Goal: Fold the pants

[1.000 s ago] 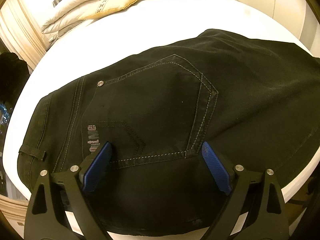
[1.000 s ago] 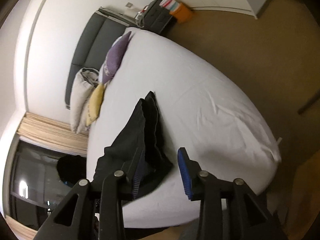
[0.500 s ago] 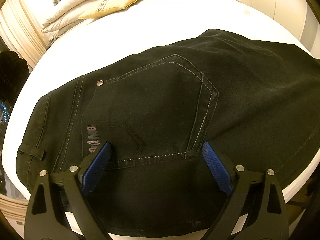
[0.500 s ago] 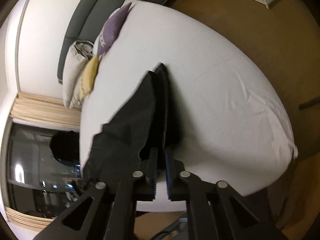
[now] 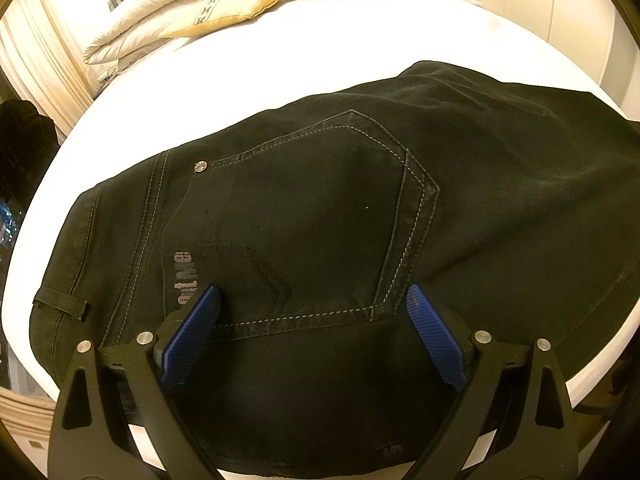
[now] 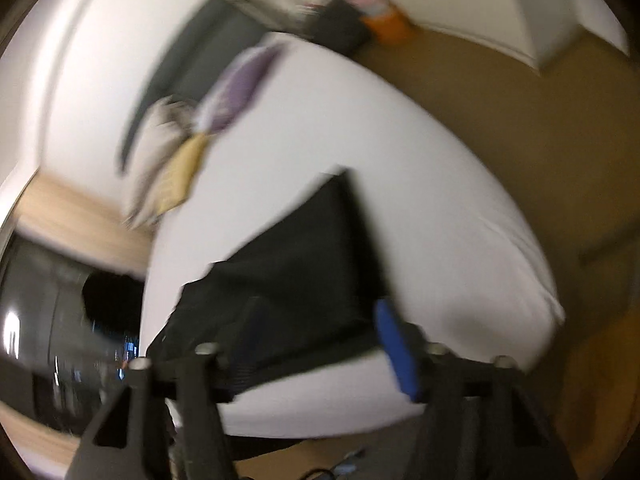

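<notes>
The black pants [image 5: 320, 208] lay flat on the white bed [image 5: 304, 68] near its front edge, your left gripper [image 5: 312, 312] held its jaws wide above their back pocket [image 5: 320, 216], and your right gripper [image 6: 320, 332] was opening its jaws, gripping nothing.

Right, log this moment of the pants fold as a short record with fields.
surface: white bed
garment: black pants, spread on the bed, back pocket facing up
left claw: open, fingers spread over the pocket's lower seam, nothing pinched
right claw: jaws opening, pads not pressing on cloth; view blurred
pants edge by the right claw: lying on the bed
bedding: pillows at the head of the bed
fold state: cannot tell
</notes>
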The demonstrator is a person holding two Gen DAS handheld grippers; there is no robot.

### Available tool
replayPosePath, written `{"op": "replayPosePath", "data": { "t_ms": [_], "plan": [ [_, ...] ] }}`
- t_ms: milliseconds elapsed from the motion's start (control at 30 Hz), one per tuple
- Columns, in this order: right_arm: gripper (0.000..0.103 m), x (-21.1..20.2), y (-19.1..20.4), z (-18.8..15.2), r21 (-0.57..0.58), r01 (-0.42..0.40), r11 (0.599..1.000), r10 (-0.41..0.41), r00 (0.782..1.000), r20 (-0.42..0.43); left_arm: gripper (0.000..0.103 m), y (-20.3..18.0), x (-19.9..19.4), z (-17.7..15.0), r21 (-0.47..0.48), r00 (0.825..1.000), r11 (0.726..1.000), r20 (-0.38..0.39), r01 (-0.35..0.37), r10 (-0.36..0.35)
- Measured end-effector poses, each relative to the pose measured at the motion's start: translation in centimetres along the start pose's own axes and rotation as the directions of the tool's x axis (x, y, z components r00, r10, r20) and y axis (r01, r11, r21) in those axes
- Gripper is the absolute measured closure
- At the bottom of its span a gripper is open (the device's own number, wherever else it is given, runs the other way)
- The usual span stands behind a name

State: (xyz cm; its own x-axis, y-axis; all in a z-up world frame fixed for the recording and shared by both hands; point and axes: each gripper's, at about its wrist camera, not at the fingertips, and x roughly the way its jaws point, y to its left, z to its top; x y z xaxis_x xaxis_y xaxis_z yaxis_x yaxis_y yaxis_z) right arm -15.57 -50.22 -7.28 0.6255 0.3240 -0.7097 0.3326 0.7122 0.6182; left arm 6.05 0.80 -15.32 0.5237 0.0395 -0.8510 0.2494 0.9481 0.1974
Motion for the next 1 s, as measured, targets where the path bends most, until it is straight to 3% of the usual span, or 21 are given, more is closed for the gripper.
{"op": "replayPosePath", "data": {
  "t_ms": [200, 267, 367, 567, 633, 833, 1000],
  "plan": [
    [0.039, 2.8, -2.6, -1.0, 0.185, 0.058, 0.981, -0.043, 0.995, -0.086, 0.007, -0.1, -0.1, 0.0, -0.008, 1.0, 1.0, 0.002, -0.003, 0.003],
    [0.039, 3.3, -3.4, -1.8, 0.239, 0.008, 0.971, 0.013, 0.996, -0.087, 0.007, -0.1, -0.1, 0.0, -0.007, 1.0, 1.0, 0.002, -0.003, 0.003],
    [0.049, 4.3, -3.5, -2.1, 0.272, -0.046, 0.961, 0.066, 0.996, -0.066, 0.007, -0.1, 0.0, 0.0, -0.007, 1.0, 1.0, 0.002, -0.003, 0.003],
    [0.072, 6.5, -2.5, -0.9, 0.296, -0.068, 0.953, 0.099, 0.991, -0.09, 0.007, -0.1, 0.0, 0.0, -0.013, 1.0, 1.0, 0.005, -0.003, 0.003],
    [0.095, 7.2, -2.4, -0.6, 0.299, -0.064, 0.952, 0.094, 0.992, -0.087, 0.007, -0.1, 0.0, 0.0, -0.013, 1.0, 1.0, 0.007, -0.001, 0.001],
    [0.098, 6.3, -0.6, 0.5, 0.257, -0.052, 0.965, 0.061, 0.998, -0.028, 0.007, 0.1, -0.1, -0.2, -0.02, 1.0, 1.0, 0.01, 0.004, -0.004],
    [0.099, 4.3, 3.2, 2.6, 0.145, -0.079, 0.986, 0.072, 0.996, 0.052, 0.007, 0.1, -0.1, 0.0, -0.019, 1.0, 1.0, 0.004, 0.009, -0.009]
  ]
}}
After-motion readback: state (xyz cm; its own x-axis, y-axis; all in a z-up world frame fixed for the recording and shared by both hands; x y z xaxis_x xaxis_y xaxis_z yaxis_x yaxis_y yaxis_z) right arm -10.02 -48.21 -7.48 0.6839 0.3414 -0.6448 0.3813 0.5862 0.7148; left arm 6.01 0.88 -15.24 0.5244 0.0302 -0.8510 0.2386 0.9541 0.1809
